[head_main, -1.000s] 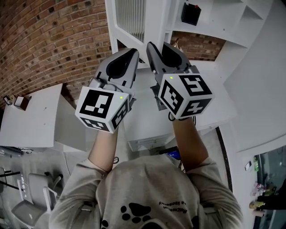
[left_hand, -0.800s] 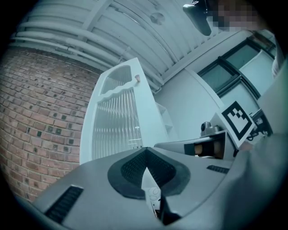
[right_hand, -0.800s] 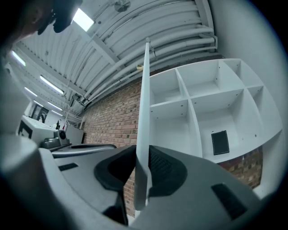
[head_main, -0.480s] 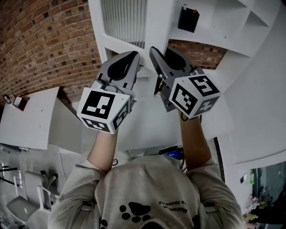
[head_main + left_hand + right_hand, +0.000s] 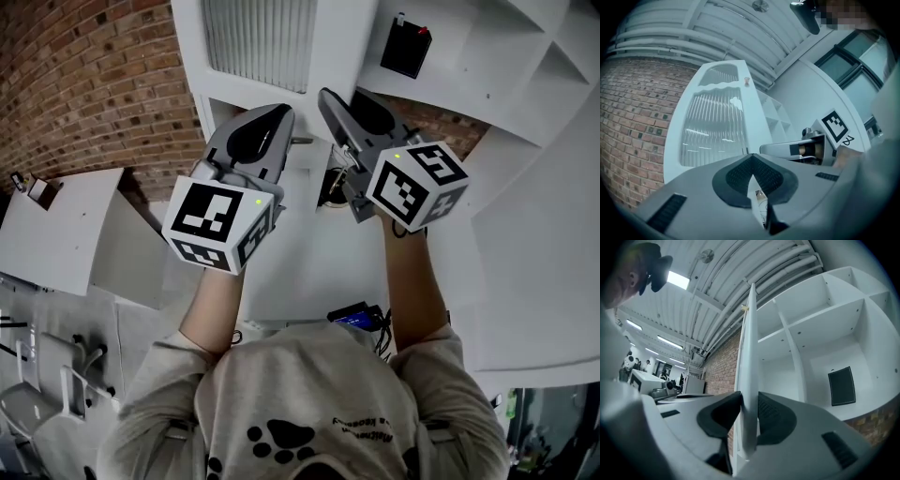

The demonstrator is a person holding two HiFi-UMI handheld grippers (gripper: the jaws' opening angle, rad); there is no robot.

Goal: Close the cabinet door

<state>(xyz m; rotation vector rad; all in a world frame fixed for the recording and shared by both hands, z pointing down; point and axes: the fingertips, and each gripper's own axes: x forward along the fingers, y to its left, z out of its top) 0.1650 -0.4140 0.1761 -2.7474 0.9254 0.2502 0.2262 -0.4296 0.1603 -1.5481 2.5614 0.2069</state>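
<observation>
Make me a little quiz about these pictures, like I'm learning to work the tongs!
1. True or false: the left tongs are clamped on the cabinet door.
2. What stands between the right tongs? A: the door's edge. B: a cup. C: nothing.
3. What is the wall made of?

Key:
1. False. They are shut with nothing between them.
2. A. Those tongs have just been opening, with the door's edge between them and the pads touching it.
3. Brick.
</observation>
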